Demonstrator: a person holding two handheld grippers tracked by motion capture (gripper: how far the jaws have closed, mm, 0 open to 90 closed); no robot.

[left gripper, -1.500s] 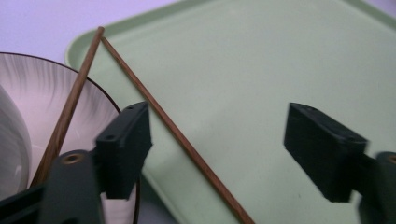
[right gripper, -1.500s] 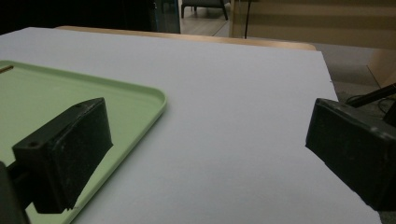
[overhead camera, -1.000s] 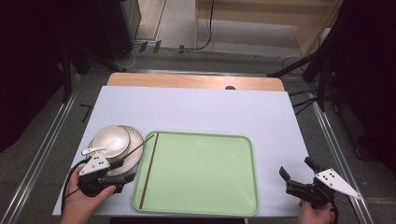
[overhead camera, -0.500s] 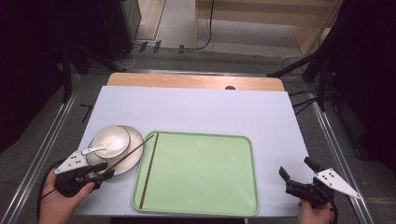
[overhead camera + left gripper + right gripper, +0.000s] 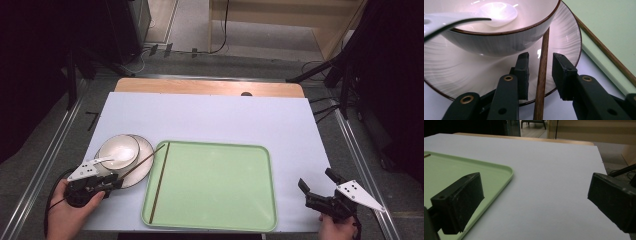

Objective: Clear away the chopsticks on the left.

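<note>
Right now the step in hand looks like picking up the chopstick (image 5: 541,75) that leans across the plate (image 5: 142,165) at the near left of the table (image 5: 225,115), its far end close to the rim of the green tray (image 5: 210,190). The left gripper (image 5: 540,72) has been closing its jaws around this chopstick; the stick stands between them, but a sliver of gap shows on each side, so the pads do not press yet. A bowl (image 5: 499,37) with a white spoon (image 5: 474,17) in it sits on the plate just behind. Another chopstick (image 5: 159,182) lies along the tray's left edge. The right gripper (image 5: 320,197) hangs wide open and idle near the tray's right corner. Next, I judge, the jaws must pinch fully, then lift without nudging the bowl
</note>
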